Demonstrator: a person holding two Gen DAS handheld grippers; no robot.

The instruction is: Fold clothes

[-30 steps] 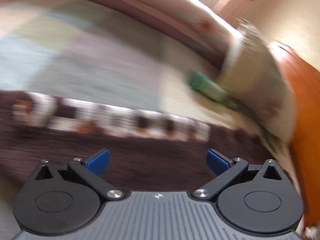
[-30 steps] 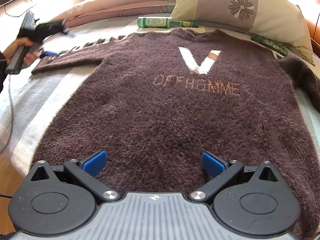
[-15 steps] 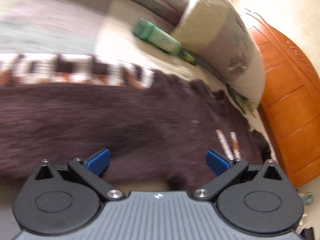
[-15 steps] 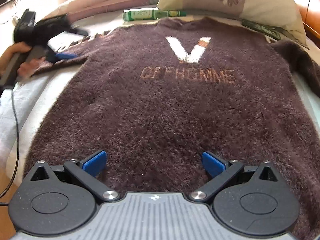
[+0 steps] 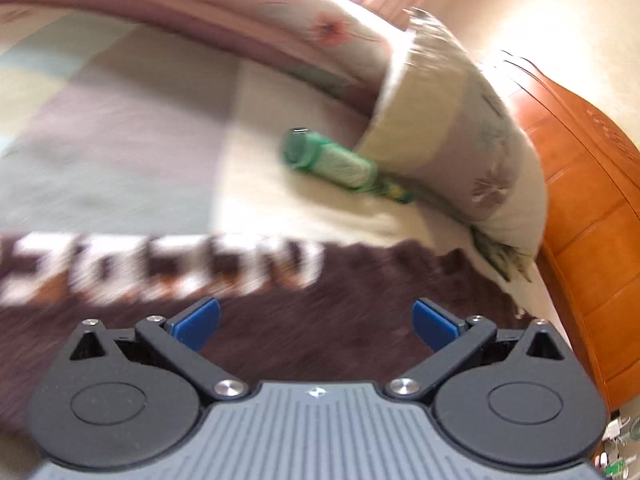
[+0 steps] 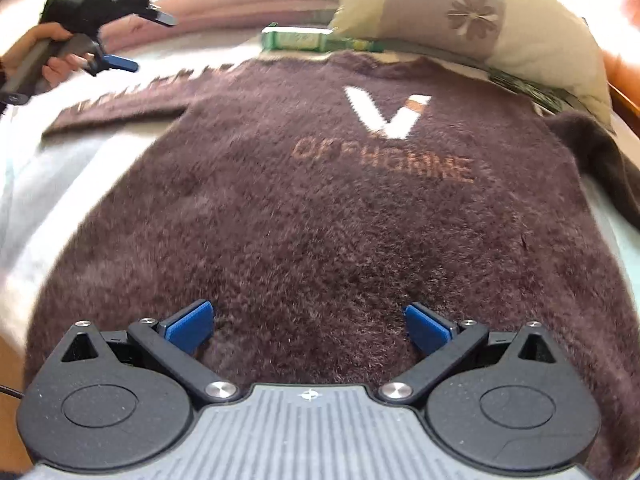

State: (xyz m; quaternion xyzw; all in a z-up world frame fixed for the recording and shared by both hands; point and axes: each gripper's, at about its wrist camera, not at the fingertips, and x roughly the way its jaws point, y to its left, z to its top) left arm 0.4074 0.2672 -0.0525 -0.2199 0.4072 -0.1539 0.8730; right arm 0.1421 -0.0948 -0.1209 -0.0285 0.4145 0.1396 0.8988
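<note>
Brown fuzzy sweater (image 6: 320, 220) lies flat, front up, on the bed (image 6: 24, 184), white V w/ tan lettering under it on the chest. Neck end points to the far side, by the pillow (image 6: 472, 20); hem is nearest the right hand-held gripper (image 6: 308, 326).

Right hand-held gripper: low over the hem area, blue fingertips (image 6: 188, 326) wide apart, nothing between them. Sweater body fills the view straight ahead of it and under the jaws. Contact w/ fabric: can't tell.

Left hand-held gripper (image 5: 316, 320): also spread wide, holding nothing. In its own view it sits over the sweater's left sleeve (image 5: 280, 300), which carries a band of white and tan blocks (image 5: 160, 272); view is motion-blurred, so the pattern won't read. From the right wrist view this gripper (image 6: 120, 40) is up off the bed at far left, above and beyond the sleeve (image 6: 132, 100), held by a hand (image 6: 52, 56); not touching the fabric.

Right sleeve (image 6: 600, 168) trails off toward the right edge of the bed.

A green bottle (image 5: 340, 164) lies on its side on the bedsheet (image 5: 120, 140), just beyond the sweater's collar, its neck against the floral pillow (image 5: 472, 152). A pink quilt (image 5: 200, 20) is rolled along the far side. Orange wooden headboard (image 5: 592, 240) to the right.
</note>
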